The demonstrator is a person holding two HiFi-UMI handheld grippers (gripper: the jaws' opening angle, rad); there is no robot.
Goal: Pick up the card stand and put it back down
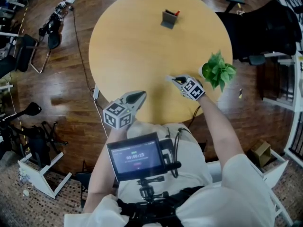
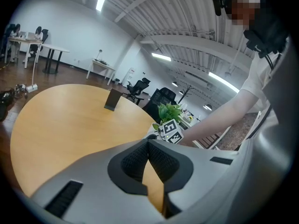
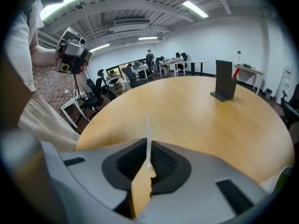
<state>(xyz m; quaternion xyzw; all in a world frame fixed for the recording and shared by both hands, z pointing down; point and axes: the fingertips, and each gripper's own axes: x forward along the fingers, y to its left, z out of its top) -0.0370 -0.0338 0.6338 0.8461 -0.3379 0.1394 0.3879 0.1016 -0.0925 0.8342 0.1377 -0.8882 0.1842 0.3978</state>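
Well, a big round wooden table (image 1: 142, 56) takes up the middle of the room, standing on a dark plank floor (image 1: 71, 108), with black office chairs (image 1: 28, 51) scattered off to the left. At the near edge stands a person in a pale top (image 1: 189, 174), with a small lit screen (image 1: 136, 156) mounted at the chest and a gripper in each hand. A leafy green potted plant (image 1: 218, 69) sits at the right rim of the table. Just left of it the right gripper (image 1: 176, 79) reaches over the near part of the tabletop, tilted down with its tips low over the wood. Its own view shows the jaws drawn in on a thin white sheet (image 3: 147, 134), seen edge-on and standing upright between them. The left gripper (image 1: 138, 97) hangs at the near edge of the table, well left of the other, pointing gently downward. Its jaws are pressed together at the tips with nothing caught between them, only bare wood showing through the gap lower down. The card stand (image 1: 168, 19), small, dark grey and upright, rests on the far side of the table, well apart from both grippers. A little red thing (image 1: 178, 13) lies just beside it on its far right, too small to identify.
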